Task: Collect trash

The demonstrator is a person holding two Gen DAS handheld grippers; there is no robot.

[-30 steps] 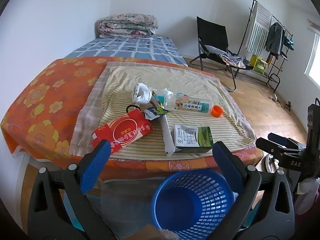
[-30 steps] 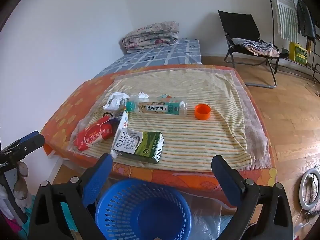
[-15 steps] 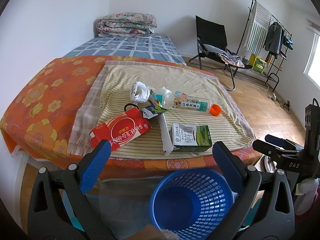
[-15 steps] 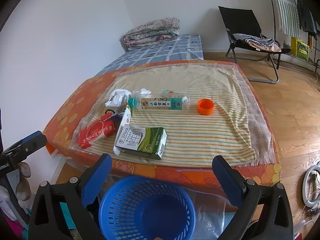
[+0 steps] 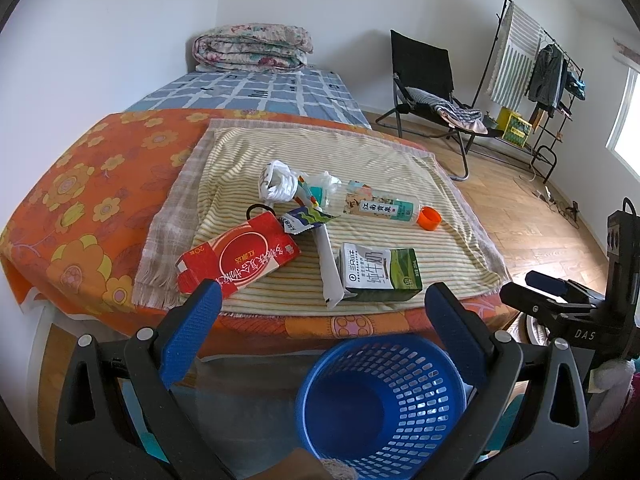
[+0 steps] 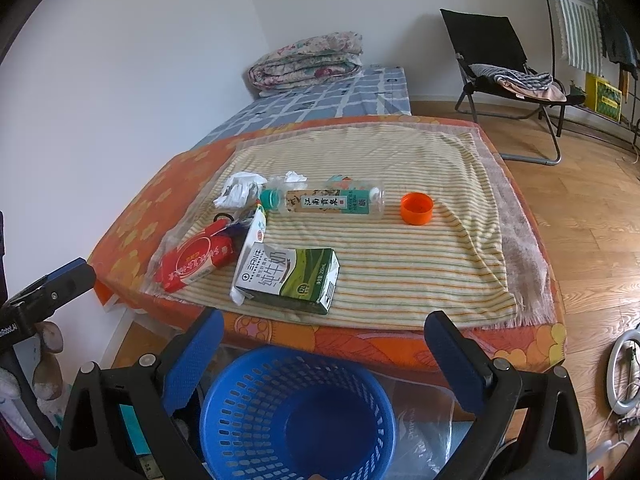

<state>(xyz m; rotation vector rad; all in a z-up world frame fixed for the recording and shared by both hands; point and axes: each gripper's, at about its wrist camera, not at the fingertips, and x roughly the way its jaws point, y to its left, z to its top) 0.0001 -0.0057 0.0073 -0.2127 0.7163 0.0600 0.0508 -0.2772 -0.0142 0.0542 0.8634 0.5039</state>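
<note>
- A striped cloth (image 6: 400, 264) covers the bed; the blue basket (image 6: 298, 420) sits empty on the floor below its near edge.
- Your right tongs (image 6: 324, 346) and left tongs (image 5: 324, 320) both gape, gripping nothing.
- The milk carton (image 6: 290, 278) lies just beyond the basket, long axis crosswise, nearer your right tongs.

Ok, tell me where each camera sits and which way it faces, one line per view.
Left wrist: on the left gripper, low at the bed's foot, looking over the blue basket toward the red box; its open blue-padded fingers show, and the right gripper at the right edge.
Right wrist: on the right gripper, further right, facing the milk carton; its open fingers show, and the left gripper at the left edge.
Shared: basket, carton, bottle, orange cap, striped towel.
</note>
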